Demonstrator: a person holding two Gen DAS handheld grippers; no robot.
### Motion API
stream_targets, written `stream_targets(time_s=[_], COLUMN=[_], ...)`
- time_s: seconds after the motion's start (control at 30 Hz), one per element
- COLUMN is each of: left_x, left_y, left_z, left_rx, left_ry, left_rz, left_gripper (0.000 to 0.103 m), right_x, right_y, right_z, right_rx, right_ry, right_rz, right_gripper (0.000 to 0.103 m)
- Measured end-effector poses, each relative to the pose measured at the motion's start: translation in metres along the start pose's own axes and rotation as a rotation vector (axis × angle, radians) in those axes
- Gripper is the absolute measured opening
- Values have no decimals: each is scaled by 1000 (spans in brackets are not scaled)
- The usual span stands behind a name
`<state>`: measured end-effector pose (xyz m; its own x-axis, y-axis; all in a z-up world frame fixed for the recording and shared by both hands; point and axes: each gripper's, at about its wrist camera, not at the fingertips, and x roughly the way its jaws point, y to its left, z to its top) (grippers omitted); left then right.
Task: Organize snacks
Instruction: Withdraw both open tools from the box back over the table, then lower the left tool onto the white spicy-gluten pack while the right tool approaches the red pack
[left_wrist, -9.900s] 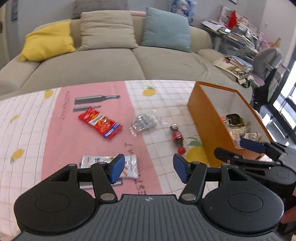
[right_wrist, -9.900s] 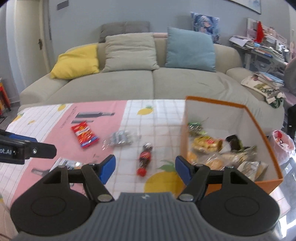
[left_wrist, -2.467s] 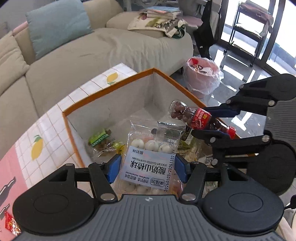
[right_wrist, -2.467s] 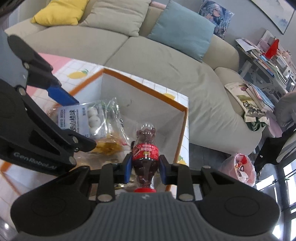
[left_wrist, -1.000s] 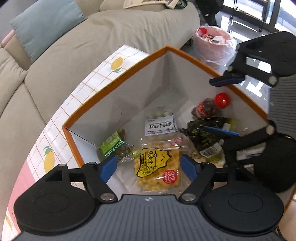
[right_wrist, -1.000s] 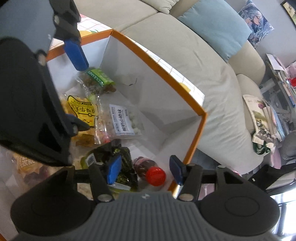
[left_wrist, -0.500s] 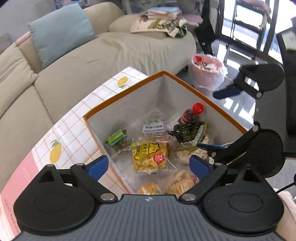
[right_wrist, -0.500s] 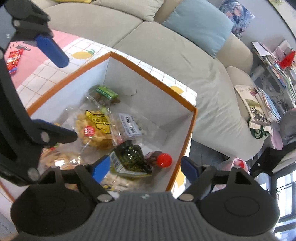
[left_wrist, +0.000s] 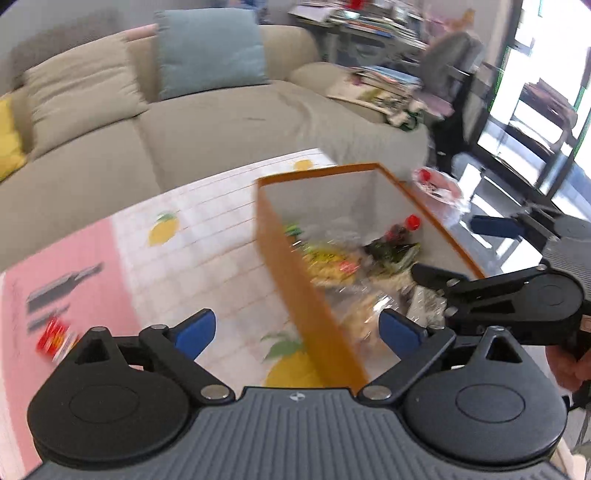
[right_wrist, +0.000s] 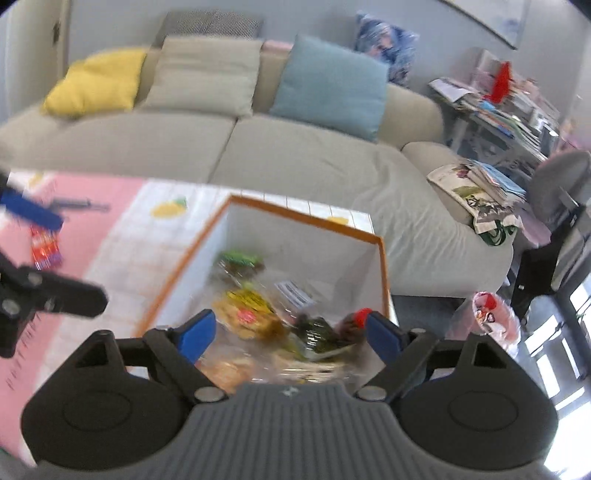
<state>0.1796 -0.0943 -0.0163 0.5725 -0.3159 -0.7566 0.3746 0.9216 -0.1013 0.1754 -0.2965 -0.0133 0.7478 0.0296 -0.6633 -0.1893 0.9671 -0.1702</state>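
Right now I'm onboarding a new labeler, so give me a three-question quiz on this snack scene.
1. True or false: the left hand-held gripper is holding a packet.
2. Where does the red-capped bottle lie: A on the tablecloth, B in the orange box, C on the sofa?
3. What snack remains outside the box?

Key: 1 false, it is open and empty. 2 B. 3 the red packet.

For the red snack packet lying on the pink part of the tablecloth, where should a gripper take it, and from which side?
The flat red snack packet lies on the pink tablecloth, outside the orange box. Judging by that pose, come from above and pinch across its narrow width near the middle, or at an edge seam. The open left gripper is nearer. Blur hides the packet's exact angle.
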Motion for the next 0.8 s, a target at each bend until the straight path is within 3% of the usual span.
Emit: stream_targets(time_s=[0.23, 0.43, 0.6, 0.73, 0.8], left_x=[-40, -62, -64, -56, -51], left_y=[54, 96, 118, 140, 150], left_z=[-50, -92, -127, -151, -162], left_rx=[-153, -314, -459, -599, -680], left_ry=[-10, 15, 51, 77, 83], left_rz=[82, 146, 180, 202, 189], left_gripper=[102, 82, 81, 81, 81], right_x=[-25, -44, -46, -31, -20], right_y=[53, 104, 147, 180, 192], right_z=[-14, -17, -23, -29, -33], right_rx=[135, 159, 121, 54, 36], right_ry=[-69, -150, -175, -125, -91], right_rz=[51, 107, 154, 202, 222], right_gripper=[86, 84, 68, 63, 52])
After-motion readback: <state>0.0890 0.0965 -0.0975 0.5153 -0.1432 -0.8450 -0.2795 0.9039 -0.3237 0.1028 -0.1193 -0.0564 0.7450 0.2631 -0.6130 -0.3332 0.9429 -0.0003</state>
